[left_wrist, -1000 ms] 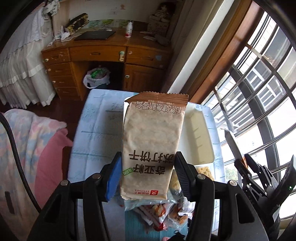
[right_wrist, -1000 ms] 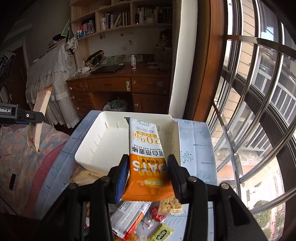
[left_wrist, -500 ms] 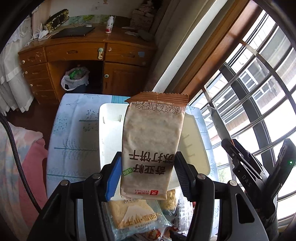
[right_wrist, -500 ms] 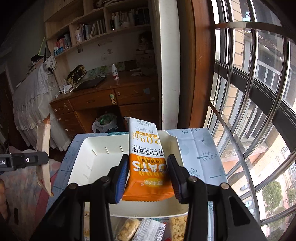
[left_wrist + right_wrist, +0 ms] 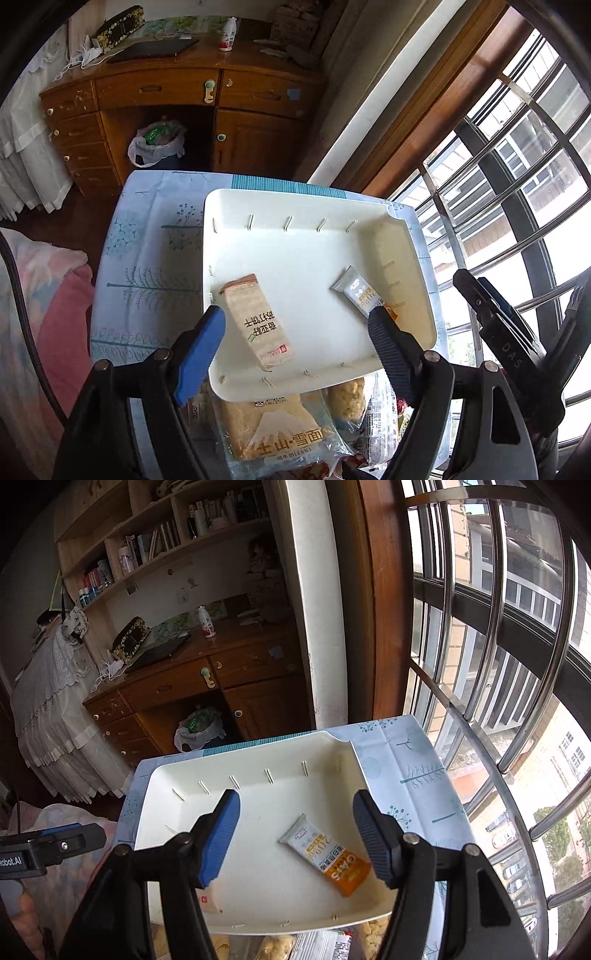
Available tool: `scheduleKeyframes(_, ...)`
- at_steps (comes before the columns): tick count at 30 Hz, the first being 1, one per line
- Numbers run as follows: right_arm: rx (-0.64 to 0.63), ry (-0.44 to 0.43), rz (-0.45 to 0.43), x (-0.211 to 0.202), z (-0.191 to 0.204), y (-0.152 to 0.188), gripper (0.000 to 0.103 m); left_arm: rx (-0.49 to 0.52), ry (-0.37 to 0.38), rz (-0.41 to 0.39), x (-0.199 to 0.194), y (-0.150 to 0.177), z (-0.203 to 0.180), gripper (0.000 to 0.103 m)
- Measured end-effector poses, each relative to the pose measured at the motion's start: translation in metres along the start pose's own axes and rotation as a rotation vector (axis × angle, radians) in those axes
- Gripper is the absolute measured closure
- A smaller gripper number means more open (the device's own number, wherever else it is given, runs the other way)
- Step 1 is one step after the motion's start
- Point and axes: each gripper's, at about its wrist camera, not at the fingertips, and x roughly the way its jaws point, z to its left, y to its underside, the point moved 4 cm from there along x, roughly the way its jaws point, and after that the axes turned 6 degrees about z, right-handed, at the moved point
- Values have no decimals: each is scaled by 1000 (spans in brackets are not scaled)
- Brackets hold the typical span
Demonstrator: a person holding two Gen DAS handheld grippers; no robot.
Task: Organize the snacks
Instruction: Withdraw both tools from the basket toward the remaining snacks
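Inside the tray's rim, cracker pack and oat bar lie apart.

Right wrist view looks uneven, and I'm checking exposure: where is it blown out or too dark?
Right wrist view: sky beyond the window bars is near white, bookshelf corner dim. Left wrist view: window equally bright; white tray evenly lit.

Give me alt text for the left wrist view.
Open left gripper above a white tray holding a tan cracker pack and an oat bar. More snacks lie at the tray's near edge.
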Motion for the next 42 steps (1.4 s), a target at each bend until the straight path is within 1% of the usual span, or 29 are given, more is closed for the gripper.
scheduleKeyframes(5,3,-7,-8,-15,-3,3,39,32,-19,-34,-17,11,-11,24)
scheduleKeyframes(9,14,-14,-19,-33,-9,6,39,56,-13,-51,-33,25,-24,24)
scheduleKeyframes(11,21,-11,-26,-43,-13,8,39,63,-1,-60,-43,34,-30,24)
scheduleKeyframes(15,21,-12,-47,-68,-21,15,39,79,-17,-88,-63,56,-38,24)
scheduleKeyframes(18,24,-15,-58,-85,-29,23,39,74,-14,-95,-74,75,-42,24)
scheduleKeyframes(31,54,-89,-33,-144,-58,75,39,69,-49,-125,-109,167,-67,24)
scheduleKeyframes(38,77,-118,11,-158,-75,106,39,77,-66,-113,-114,211,-85,24)
scheduleKeyframes(42,112,-130,53,-159,-88,122,39,86,-79,-92,-110,227,-94,24)
